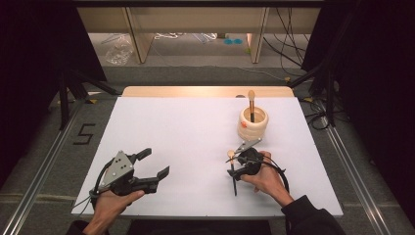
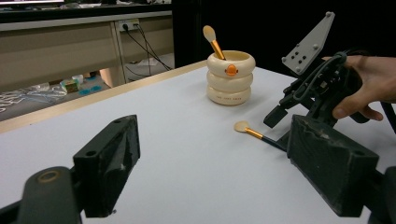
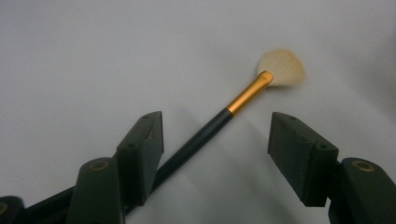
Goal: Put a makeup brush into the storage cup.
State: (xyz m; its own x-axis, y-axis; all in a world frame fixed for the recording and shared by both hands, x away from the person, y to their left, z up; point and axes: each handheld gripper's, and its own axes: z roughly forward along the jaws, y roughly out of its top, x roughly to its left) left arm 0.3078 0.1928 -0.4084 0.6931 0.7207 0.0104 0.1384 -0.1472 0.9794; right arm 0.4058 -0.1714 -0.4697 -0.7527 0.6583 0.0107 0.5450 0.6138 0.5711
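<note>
1. Now right gripper (image 1: 234, 164) over makeup brush (image 3: 219, 121) lying flat on white table (image 1: 186, 142), fingers (image 3: 140, 149) spread either side of handle, not pinching.
2. Left gripper (image 1: 151, 164) apart at left, fingers (image 2: 109, 163) spread wide, empty.
3. Second brush (image 1: 251, 105) upright in cream holder (image 1: 253, 125) just beyond.

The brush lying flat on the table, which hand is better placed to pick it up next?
Right. The right gripper hovers over the loose brush, its handle between the open jaws. The left gripper sits across the table, empty and farther from it.
</note>
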